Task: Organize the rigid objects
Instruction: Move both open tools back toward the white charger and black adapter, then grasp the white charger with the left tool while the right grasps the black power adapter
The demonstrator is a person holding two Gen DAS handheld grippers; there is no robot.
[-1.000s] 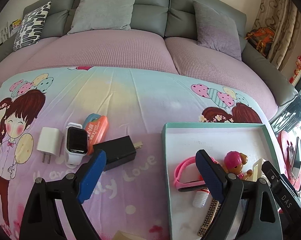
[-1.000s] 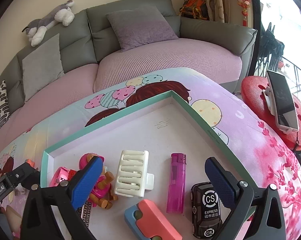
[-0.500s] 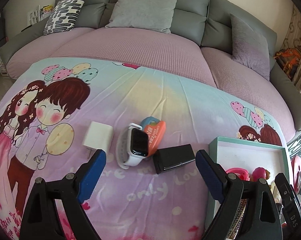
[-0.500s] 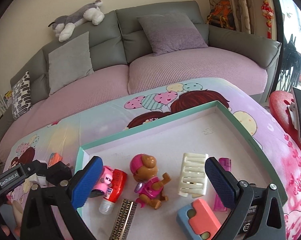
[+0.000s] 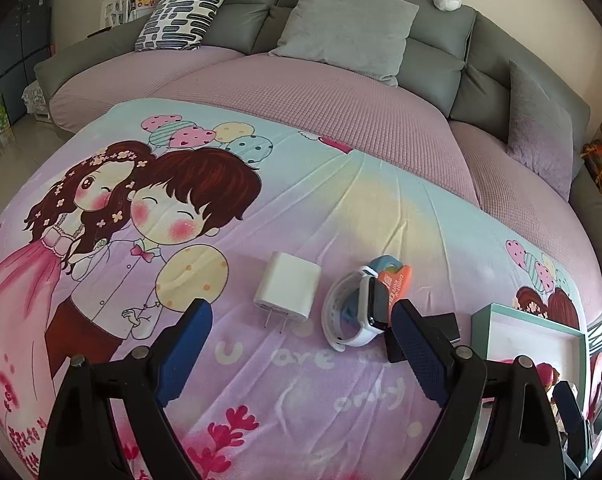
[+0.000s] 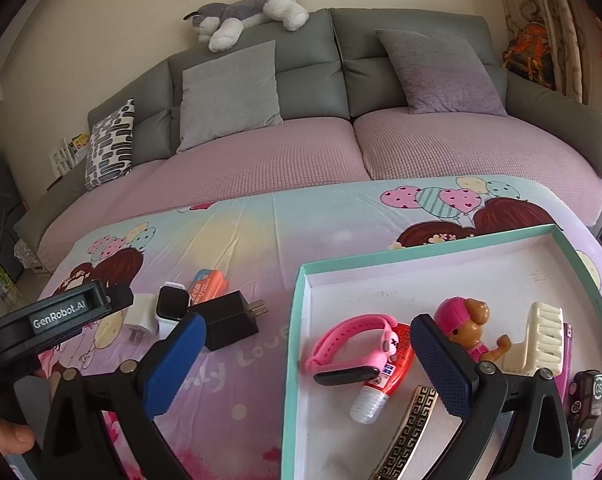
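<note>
Hovering w/ left gripper (image 5: 299,334) wide open & empty, white charger (image 5: 287,287) just ahead between jaws on worktop: light, stiff, slick plastic, so pinch flat sides, not prongs; right gripper (image 6: 307,354) open, empty.

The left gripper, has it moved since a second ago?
Yes. The left gripper has swung left: it framed the teal tray before, and now sits before the white charger.
</note>
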